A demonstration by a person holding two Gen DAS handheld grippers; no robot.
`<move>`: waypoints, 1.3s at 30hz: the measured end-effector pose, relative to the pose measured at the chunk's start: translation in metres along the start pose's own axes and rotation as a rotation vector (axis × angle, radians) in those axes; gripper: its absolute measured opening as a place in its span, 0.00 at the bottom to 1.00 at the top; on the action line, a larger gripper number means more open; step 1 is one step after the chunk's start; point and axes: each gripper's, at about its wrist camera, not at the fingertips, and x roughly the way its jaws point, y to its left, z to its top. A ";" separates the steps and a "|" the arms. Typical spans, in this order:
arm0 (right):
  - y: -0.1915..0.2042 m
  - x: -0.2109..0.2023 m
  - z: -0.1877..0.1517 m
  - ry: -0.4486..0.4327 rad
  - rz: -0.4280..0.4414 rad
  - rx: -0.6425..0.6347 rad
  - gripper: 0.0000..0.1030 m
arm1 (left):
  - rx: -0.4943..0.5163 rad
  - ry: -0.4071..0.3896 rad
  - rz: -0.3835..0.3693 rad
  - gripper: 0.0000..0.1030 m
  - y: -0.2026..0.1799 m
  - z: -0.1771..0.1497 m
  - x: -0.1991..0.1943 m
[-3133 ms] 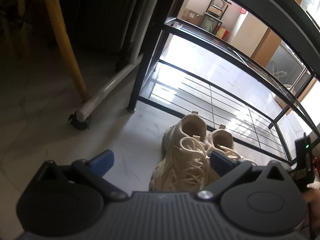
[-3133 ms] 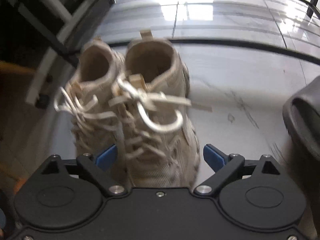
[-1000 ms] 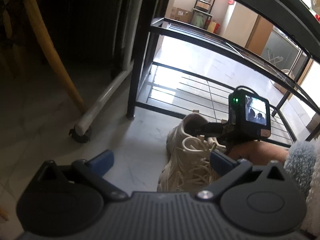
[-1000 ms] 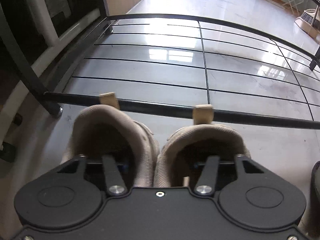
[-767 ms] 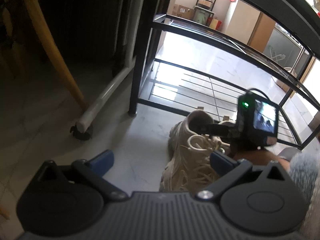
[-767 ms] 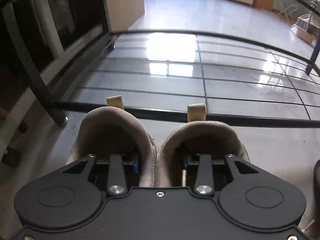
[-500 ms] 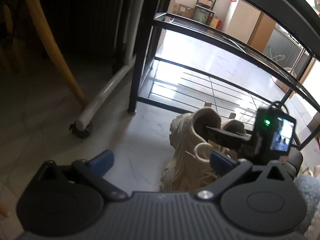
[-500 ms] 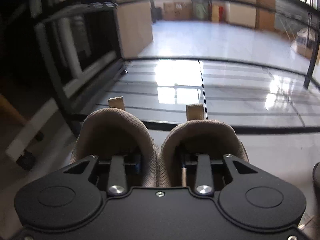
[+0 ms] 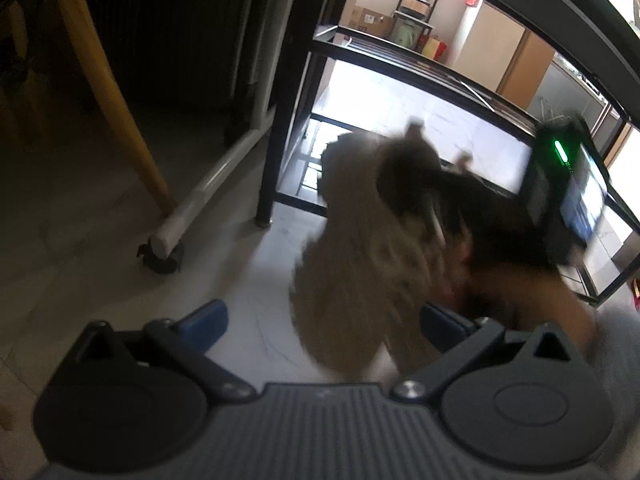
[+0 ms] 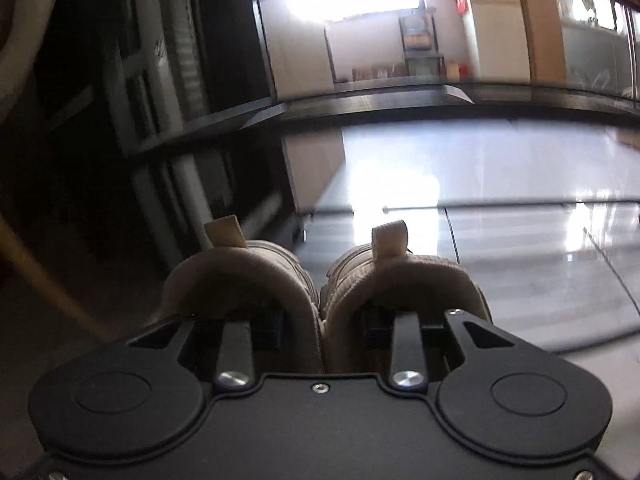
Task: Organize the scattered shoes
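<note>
**A:** Sneakers (image 9: 360, 248), beige and blurred in the left wrist view, hang clear of the pale floor (image 9: 256, 280) in front of the black shoe rack (image 9: 280, 128). The left gripper (image 9: 320, 320) stands wide open with nothing between its blue pads (image 9: 204, 318).

**B:** And the right wrist view?

**A:** The right gripper (image 10: 320, 322) is closed as tight as it goes, one finger inside each shoe, pinching the two inner collars together. The heels (image 10: 384, 276) and their pull tabs point toward the rack's lower shelf (image 10: 500, 240).

**B:** So how should the pair be placed?

**A:** I'd keep the pinch firm, carry both over the front bar level, heels first, and release only when the soles rest on the rungs; a tilt could let one slip.
</note>
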 end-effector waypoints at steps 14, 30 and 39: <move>0.024 0.096 0.007 -0.174 -0.117 -0.144 0.43 | 0.011 0.028 -0.001 0.99 -0.001 0.001 0.013; 0.016 0.055 -0.008 -0.251 -0.025 -0.193 0.97 | 0.018 0.003 0.008 0.99 0.000 0.000 0.007; 0.036 0.057 -0.024 -0.074 0.140 -0.224 0.97 | 0.016 0.005 0.000 0.99 0.001 0.001 0.010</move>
